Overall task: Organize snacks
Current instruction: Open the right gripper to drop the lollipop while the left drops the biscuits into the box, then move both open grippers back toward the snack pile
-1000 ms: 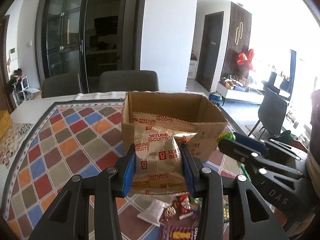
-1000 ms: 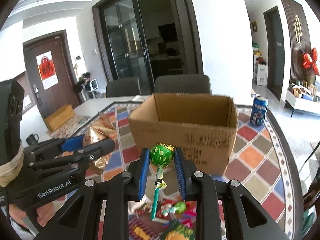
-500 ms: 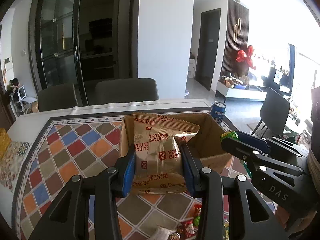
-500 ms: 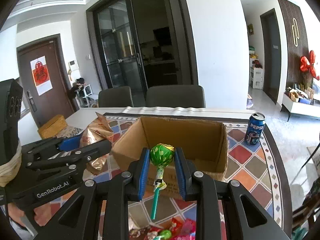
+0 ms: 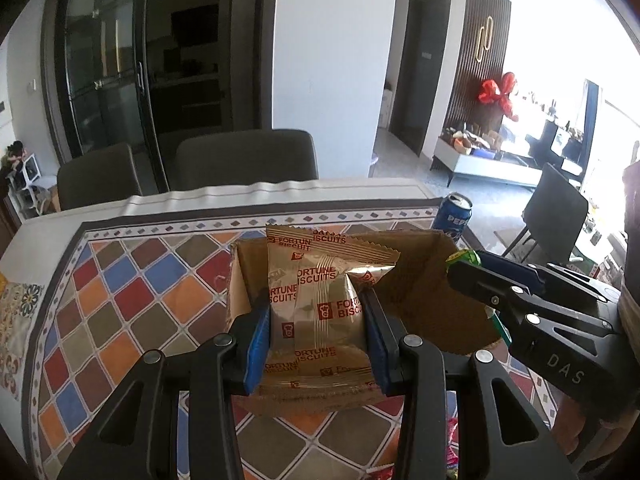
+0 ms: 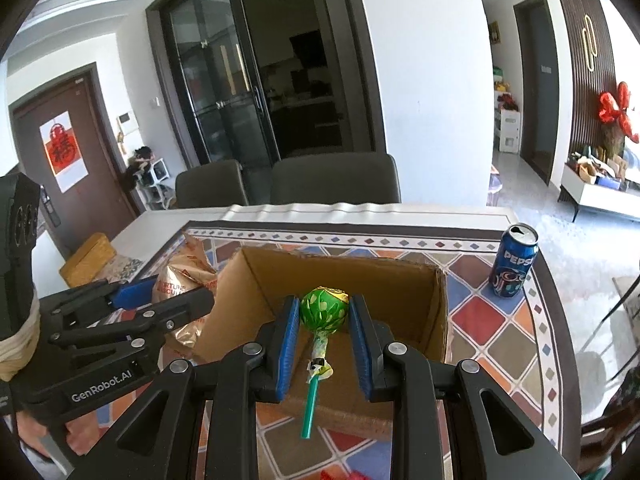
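A white wall (image 6: 432, 92) stands behind the bench (image 6: 360, 212), which wears a cloth of coloured diamonds (image 5: 132, 300); two dark grey chairs (image 6: 336, 178) sit at its far edge; behind them, black-framed glass doors (image 6: 224, 92) open on a dim room. To the left a brown door (image 6: 60, 152) carries a red paper ornament (image 6: 60, 150); to the right a dark slatted wall panel (image 5: 480, 80) bears a red bow (image 5: 500, 92), with a low white cabinet (image 5: 488, 168) below on pale floor (image 5: 404, 168); strong daylight floods in from the right, washing out the windows (image 5: 612, 128).
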A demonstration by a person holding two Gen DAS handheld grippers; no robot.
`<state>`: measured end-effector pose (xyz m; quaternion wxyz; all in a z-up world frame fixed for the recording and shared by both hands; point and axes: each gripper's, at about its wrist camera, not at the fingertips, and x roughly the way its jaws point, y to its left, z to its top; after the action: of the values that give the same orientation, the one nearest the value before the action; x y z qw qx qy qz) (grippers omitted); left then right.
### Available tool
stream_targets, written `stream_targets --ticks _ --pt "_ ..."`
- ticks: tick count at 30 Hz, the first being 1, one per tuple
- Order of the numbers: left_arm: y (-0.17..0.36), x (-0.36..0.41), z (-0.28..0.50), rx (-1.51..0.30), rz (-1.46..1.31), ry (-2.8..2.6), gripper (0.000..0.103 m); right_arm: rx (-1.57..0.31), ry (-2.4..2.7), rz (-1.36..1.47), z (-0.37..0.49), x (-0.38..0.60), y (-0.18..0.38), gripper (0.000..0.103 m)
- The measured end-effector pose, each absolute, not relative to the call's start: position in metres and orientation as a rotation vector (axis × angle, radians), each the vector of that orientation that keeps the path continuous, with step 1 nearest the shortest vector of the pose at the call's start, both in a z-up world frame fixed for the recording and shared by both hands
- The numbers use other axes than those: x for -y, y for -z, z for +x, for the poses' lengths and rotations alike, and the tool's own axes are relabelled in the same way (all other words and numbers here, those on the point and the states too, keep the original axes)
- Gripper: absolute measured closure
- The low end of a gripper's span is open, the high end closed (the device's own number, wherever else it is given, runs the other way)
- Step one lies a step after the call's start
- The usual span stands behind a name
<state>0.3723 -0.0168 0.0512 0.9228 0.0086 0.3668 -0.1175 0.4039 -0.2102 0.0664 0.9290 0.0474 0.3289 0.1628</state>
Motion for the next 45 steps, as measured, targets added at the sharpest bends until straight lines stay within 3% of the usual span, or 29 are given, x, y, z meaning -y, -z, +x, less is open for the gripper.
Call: stream_targets --ticks 7,10,11,12,13,26,45 --pt "-0.042 0.024 0.391 -0.786 0.029 0.234 0.06 -0.739 -0.343 0.149 0.431 0.218 -0.052 0.076" --pt "-0.042 0.022 0.393 -0.778 0.026 0.22 0.046 -0.747 -0.333 0.149 0.435 0.219 -0.049 0.076" --pt "-0.043 0.021 0.392 -0.772 0.027 0.215 0.044 -0.748 -0.325 0.147 0.435 0.219 -0.048 0.07" --pt "-0.043 0.02 0.39 -0.768 0.033 0.209 0.044 -0.751 -0.31 0.147 0.434 0.221 -0.047 0.057" --pt "-0.044 0.02 0.388 -0.763 0.042 0.202 0.044 -0.749 -0.299 0.149 0.434 0.221 -0.047 0.055" --pt "-0.063 0.014 0.327 -0.679 0.128 0.151 0.036 -0.695 -0.289 0.087 0.382 0.214 -0.06 0.055" --pt "-0.053 0.002 0.242 -0.634 0.123 0.144 0.032 -0.689 -0.337 0.067 0.298 0.2 -0.048 0.055"
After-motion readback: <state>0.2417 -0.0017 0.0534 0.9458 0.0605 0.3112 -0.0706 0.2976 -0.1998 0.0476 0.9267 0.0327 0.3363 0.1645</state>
